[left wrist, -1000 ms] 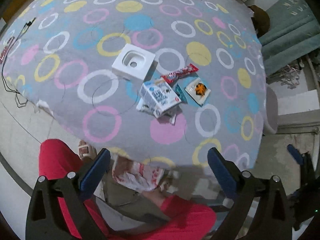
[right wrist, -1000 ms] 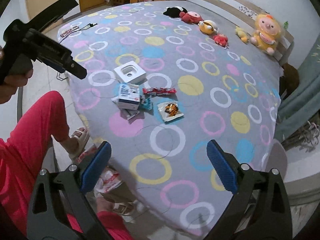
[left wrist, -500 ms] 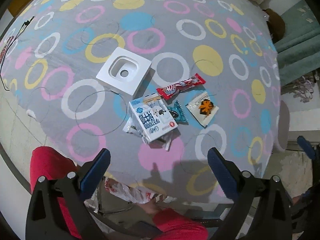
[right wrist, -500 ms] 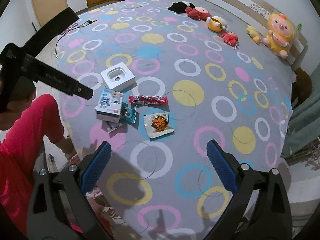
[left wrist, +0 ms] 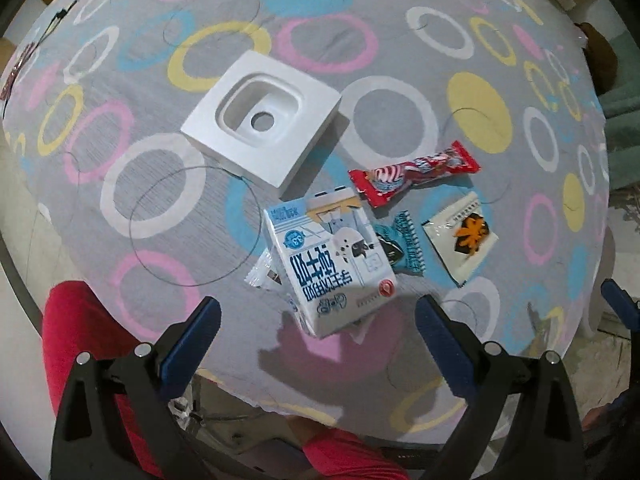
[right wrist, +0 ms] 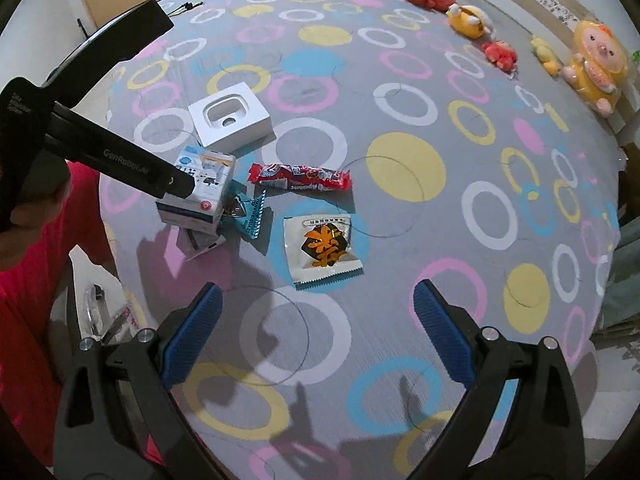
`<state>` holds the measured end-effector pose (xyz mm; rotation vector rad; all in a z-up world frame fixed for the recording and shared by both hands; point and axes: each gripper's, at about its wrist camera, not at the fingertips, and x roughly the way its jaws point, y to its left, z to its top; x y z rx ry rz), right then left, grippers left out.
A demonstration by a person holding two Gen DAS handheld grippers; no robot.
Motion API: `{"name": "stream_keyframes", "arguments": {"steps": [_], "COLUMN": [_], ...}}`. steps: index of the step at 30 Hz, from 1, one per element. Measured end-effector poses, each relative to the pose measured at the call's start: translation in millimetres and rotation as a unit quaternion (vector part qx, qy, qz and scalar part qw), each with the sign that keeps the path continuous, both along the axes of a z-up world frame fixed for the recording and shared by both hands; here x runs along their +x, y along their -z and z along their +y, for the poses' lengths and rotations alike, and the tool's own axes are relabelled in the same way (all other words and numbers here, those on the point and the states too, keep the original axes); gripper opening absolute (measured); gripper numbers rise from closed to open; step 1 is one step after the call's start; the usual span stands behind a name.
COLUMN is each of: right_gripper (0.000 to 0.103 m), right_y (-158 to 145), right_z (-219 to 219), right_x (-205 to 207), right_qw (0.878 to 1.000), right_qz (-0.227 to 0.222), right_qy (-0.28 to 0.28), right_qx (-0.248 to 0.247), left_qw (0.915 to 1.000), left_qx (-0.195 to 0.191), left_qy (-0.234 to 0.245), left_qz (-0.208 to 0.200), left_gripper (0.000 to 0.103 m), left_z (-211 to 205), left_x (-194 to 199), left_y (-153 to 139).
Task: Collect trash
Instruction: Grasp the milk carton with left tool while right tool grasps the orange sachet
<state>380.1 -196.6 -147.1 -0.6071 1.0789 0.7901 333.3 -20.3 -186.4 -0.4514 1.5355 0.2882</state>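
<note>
Trash lies in a cluster on the grey ringed bedspread (left wrist: 120, 280). A white and blue milk carton (left wrist: 332, 264) (right wrist: 198, 200) lies flat over some clear wrappers. Beside it are a teal wrapper (left wrist: 404, 246) (right wrist: 248, 216), a red candy wrapper (left wrist: 412, 176) (right wrist: 300, 176), a white sachet with an orange print (left wrist: 460, 236) (right wrist: 320, 248) and a white square box insert (left wrist: 262, 120) (right wrist: 230, 120). My left gripper (left wrist: 316, 344) hangs open just short of the carton. My right gripper (right wrist: 316, 332) is open, a little short of the sachet.
Several plush toys (right wrist: 592, 68) line the far edge of the bed. A person's red-clad leg (left wrist: 76, 340) stands at the near bed edge, with a bag (right wrist: 100, 312) on the floor beside it. A black cable (left wrist: 56, 20) lies at the bed's left corner.
Both grippers have moved forward and down over the bed toward the trash cluster, which now looms larger. Their jaws stay open. Nothing on the bed has moved.
</note>
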Motion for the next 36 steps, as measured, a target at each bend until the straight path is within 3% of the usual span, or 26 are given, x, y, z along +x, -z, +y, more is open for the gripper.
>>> {"name": "stream_keyframes", "arguments": {"steps": [13, 21, 32, 35, 36], "right_gripper": [0.094, 0.094, 0.094, 0.092, 0.087], "right_y": [63, 96, 117, 123, 124], "right_z": [26, 45, 49, 47, 48], "right_x": [27, 39, 48, 48, 49], "right_qw": [0.999, 0.998, 0.998, 0.998, 0.998], "right_qz": [0.037, 0.046, 0.054, 0.051, 0.05], "right_qy": [-0.015, -0.023, -0.014, -0.013, -0.013], "right_qx": [-0.023, -0.042, -0.04, -0.045, -0.048], "left_qw": [0.9996, 0.9988, 0.9982, 0.9989, 0.9989], "left_qx": [0.0, -0.022, -0.037, -0.029, -0.029], "left_qy": [-0.01, -0.033, -0.028, -0.014, -0.011], "left_qz": [0.027, 0.03, 0.039, 0.034, 0.035], "left_gripper": [0.095, 0.095, 0.095, 0.085, 0.081], "left_z": [3, 18, 19, 15, 15], "left_x": [14, 18, 28, 30, 31], "left_y": [34, 42, 60, 62, 63]}}
